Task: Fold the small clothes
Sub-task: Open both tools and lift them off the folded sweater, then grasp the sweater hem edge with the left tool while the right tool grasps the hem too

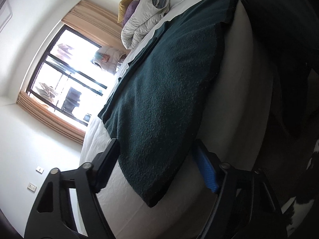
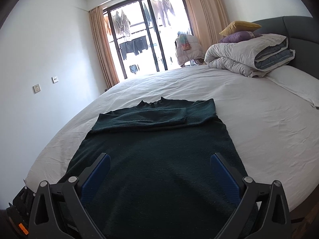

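Dark green sweater (image 2: pixel 159 159), sleeves folded across chest, flat on white bed sheet (image 2: pixel 259 123). Left gripper (image 1: pixel 155 163): jaws spread, straddling hem corner at 6 o'clock, not yet pinching. Right gripper (image 2: pixel 160 171): jaws spread above hem; advise both pinch hem corners evenly before lifting toward collar at 12 o'clock.

White walls (image 2: pixel 49 39), peach curtains (image 2: pixel 201 16) – bright balcony window (image 2: pixel 143 33), grey headboard (image 2: pixel 299 27).

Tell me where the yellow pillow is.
The yellow pillow sits upper right in the right wrist view, atop the purple pillow, against the headboard.
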The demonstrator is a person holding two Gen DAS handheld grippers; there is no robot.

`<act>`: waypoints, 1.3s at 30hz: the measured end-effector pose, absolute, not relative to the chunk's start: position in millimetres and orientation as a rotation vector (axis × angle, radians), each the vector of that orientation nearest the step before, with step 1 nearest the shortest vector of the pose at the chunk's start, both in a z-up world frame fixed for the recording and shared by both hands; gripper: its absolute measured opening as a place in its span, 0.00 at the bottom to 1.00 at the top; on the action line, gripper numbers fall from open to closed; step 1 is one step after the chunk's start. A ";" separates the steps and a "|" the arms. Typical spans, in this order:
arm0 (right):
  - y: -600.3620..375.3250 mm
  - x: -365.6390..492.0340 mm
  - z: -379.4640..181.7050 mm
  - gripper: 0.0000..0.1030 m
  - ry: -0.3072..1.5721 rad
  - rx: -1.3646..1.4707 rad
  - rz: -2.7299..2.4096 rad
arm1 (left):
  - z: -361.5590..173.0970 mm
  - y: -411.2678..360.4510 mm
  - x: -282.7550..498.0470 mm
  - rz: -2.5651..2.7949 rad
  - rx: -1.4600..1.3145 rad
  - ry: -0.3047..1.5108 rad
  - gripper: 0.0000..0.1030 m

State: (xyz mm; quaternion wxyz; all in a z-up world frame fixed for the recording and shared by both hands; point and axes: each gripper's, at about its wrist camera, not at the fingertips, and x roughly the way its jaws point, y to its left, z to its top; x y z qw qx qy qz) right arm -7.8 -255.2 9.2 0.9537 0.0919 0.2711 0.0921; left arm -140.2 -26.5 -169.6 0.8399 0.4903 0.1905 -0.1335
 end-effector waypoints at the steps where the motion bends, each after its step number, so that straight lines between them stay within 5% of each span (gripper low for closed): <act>1: -252.9 -9.8 10.5 0.98 0.549 0.164 0.186 | -167.9 -27.5 -139.5 -0.278 1.037 0.397 0.63; 3: -250.0 -13.5 11.5 0.98 0.546 0.135 0.188 | -165.4 -29.4 -138.5 -0.260 1.041 0.382 0.49; 8: -245.0 -22.6 14.6 0.96 0.553 0.059 0.194 | -166.0 -33.2 -132.7 -0.255 1.077 0.372 0.46; 14: -247.0 -44.5 10.1 0.89 0.591 -0.160 0.193 | -154.9 -27.2 -118.6 -0.273 0.956 0.484 0.04; 27: -229.1 -94.1 -48.1 0.69 0.693 -0.594 0.214 | -44.5 -13.0 -76.6 -0.235 0.598 0.486 0.03; 39: -214.3 -80.5 -102.7 0.56 0.702 -0.855 0.149 | -21.7 -22.3 -91.4 -0.233 0.589 0.494 0.03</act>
